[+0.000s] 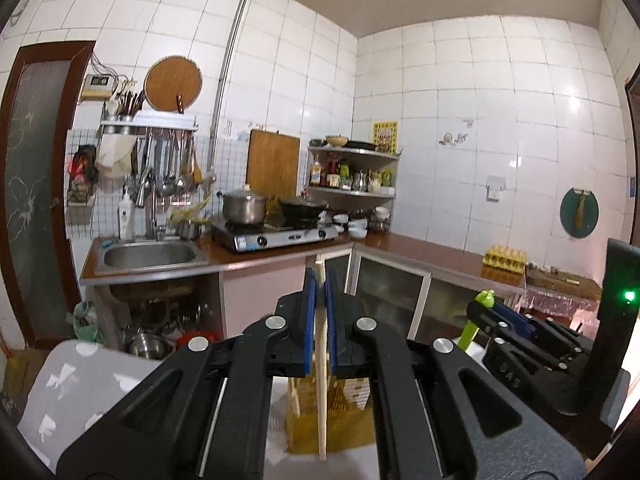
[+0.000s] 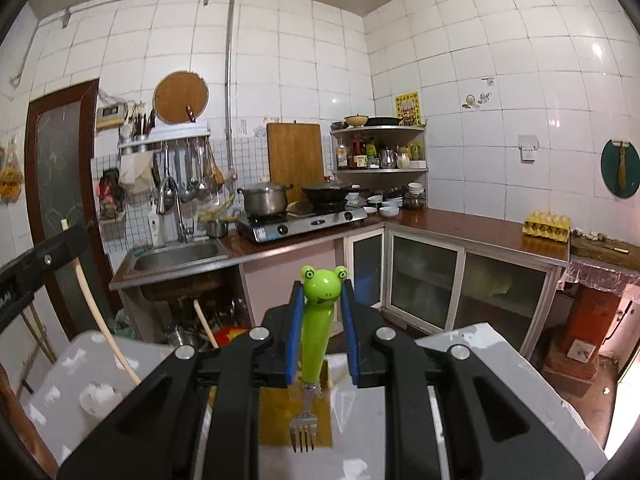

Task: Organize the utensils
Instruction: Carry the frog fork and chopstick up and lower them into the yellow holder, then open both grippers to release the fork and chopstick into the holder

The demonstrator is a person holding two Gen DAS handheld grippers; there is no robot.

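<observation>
My left gripper (image 1: 321, 280) is shut on a pale wooden chopstick (image 1: 321, 380) that hangs straight down between the blue pads. Below it stands a yellow perforated utensil basket (image 1: 340, 416) with light-coloured pieces inside. My right gripper (image 2: 322, 286) is shut on a fork with a green frog handle (image 2: 316, 320); its metal tines (image 2: 303, 436) point down over the yellow basket (image 2: 276, 412). In the left wrist view the right gripper (image 1: 486, 304) is at the right with the frog head on top. In the right wrist view the left gripper (image 2: 68, 236) is at the left edge, its chopstick (image 2: 100, 320) trailing down.
The basket rests on a grey table with white patches (image 1: 80, 380). Another wooden stick end (image 2: 206, 324) shows just beyond my right gripper. Farther off are a sink (image 1: 150, 256), a gas stove with a pot (image 1: 244, 208) and wok, a corner shelf (image 2: 380, 148) and an egg tray (image 2: 546, 224).
</observation>
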